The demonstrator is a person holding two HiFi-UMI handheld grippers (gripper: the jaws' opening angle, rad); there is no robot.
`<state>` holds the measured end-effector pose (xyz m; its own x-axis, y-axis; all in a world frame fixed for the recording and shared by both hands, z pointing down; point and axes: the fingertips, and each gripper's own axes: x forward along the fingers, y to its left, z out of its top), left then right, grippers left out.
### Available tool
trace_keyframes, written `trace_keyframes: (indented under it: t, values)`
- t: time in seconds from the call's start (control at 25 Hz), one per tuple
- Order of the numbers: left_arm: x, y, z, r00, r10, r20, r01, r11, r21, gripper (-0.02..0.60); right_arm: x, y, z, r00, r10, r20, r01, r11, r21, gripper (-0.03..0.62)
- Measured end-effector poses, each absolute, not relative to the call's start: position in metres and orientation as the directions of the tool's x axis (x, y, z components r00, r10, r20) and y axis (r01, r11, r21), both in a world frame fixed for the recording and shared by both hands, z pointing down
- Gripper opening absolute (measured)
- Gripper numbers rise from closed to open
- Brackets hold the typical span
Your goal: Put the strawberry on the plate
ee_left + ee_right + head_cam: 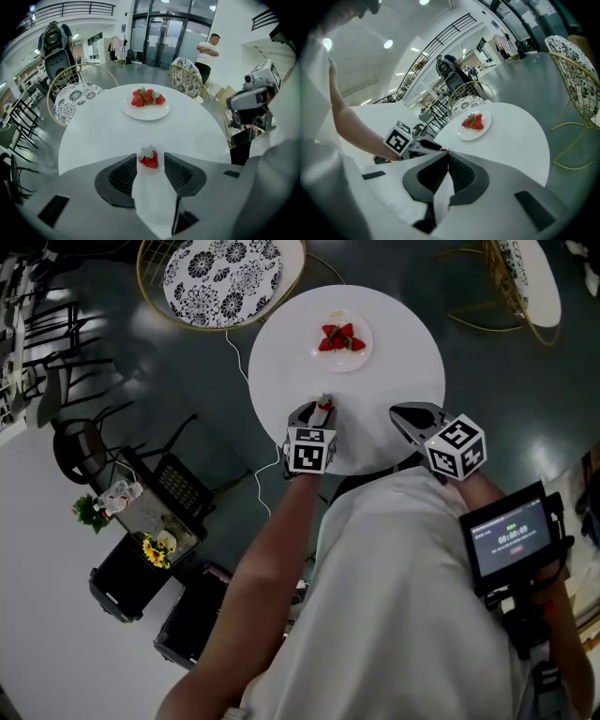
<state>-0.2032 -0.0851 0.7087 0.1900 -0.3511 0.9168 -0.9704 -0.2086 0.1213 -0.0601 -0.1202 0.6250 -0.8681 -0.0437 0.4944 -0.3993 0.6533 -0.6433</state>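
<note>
A lone red strawberry (150, 161) with a green top lies on the white round table (398, 362) near its front edge. My left gripper (323, 405) is open around it, one jaw on each side, with a gap showing at the right pad. A white plate (349, 363) with several strawberries (339, 337) sits further back, about mid-table; the left gripper view shows this plate (146, 114) straight ahead. My right gripper (405, 416) hovers over the table's front right edge, jaws shut and nothing in them. In the right gripper view the plate (469, 135) lies ahead.
A gold-framed chair with a patterned cushion (225, 277) stands behind the table at the left, another chair (525, 277) at the back right. A small monitor (511, 535) hangs at my right side. A person (207, 51) stands by the glass doors.
</note>
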Motion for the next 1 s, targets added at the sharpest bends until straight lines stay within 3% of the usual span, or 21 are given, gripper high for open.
trace_keyframes:
  t: [0.36, 1.0]
  values:
    - [-0.209, -0.085, 0.718, 0.166, -0.299, 0.940, -0.976, -0.185, 0.113, 0.162, -0.057, -0.123, 0.626, -0.867, -0.064, 0.494, -0.414, 0.643, -0.644, 0.008]
    - [-0.200, -0.098, 0.705, 0.214, -0.357, 0.910, -0.962, -0.239, 0.132, 0.138, -0.064, -0.128, 0.625, -0.871, -0.074, 0.486, -0.409, 0.658, -0.633, 0.008]
